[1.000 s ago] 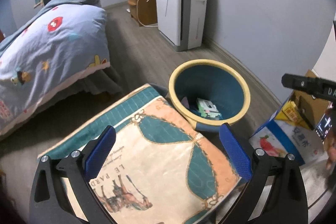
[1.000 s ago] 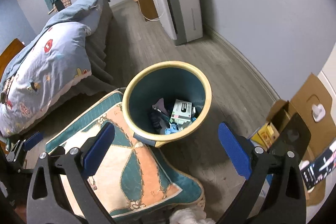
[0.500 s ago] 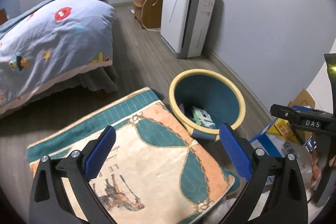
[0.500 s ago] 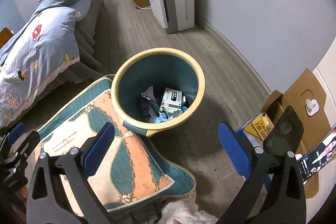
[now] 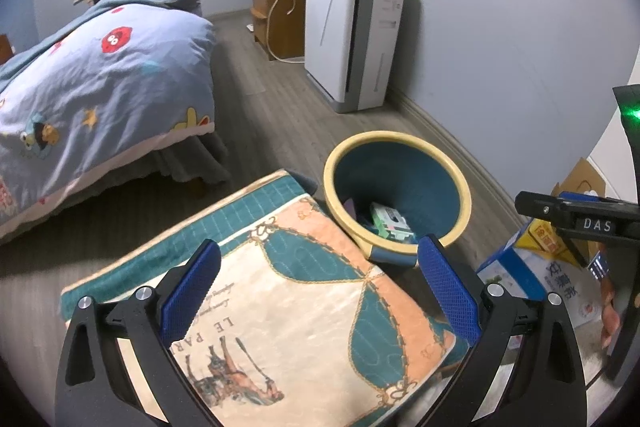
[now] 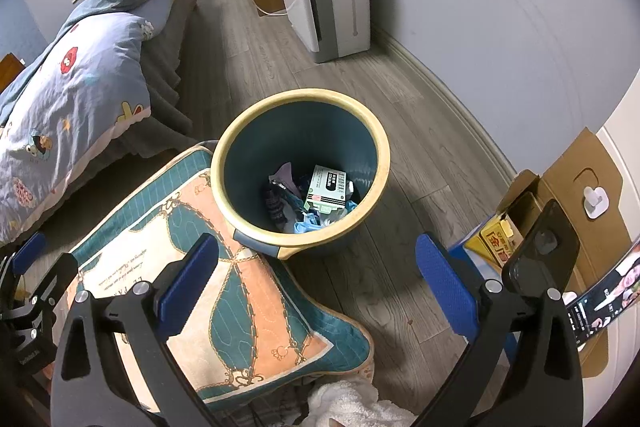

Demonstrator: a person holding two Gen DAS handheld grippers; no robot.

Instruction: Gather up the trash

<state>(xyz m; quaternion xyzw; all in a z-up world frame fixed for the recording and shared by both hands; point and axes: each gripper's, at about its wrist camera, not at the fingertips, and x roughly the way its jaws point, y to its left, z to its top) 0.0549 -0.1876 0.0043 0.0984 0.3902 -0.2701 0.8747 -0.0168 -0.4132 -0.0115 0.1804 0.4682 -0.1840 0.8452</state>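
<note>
A teal bin with a cream rim [image 6: 382, 163] stands on the wooden floor; it also shows in the left wrist view [image 5: 464, 199]. Inside lie a green-and-white box [image 6: 326, 189], blue wrappers [image 6: 308, 225] and dark scraps. My right gripper [image 6: 318, 281] is open and empty, held above and in front of the bin. My left gripper [image 5: 318, 287] is open and empty, above a patterned cushion [image 5: 288, 307], with the bin just beyond its right finger. The right gripper's body [image 5: 580, 223] shows at the right of the left wrist view.
The cushion [image 6: 224, 291] leans against the bin's left side. A bed with a blue quilt [image 5: 100, 99] is at the left. A white air purifier [image 5: 352, 39] stands by the far wall. Cardboard boxes [image 6: 560, 211] sit at the right. White cloth [image 6: 352, 407] lies below.
Both grippers have risen and pulled back a little from the bin; the bin sits lower and smaller in the left wrist view. Both stay open and empty.
</note>
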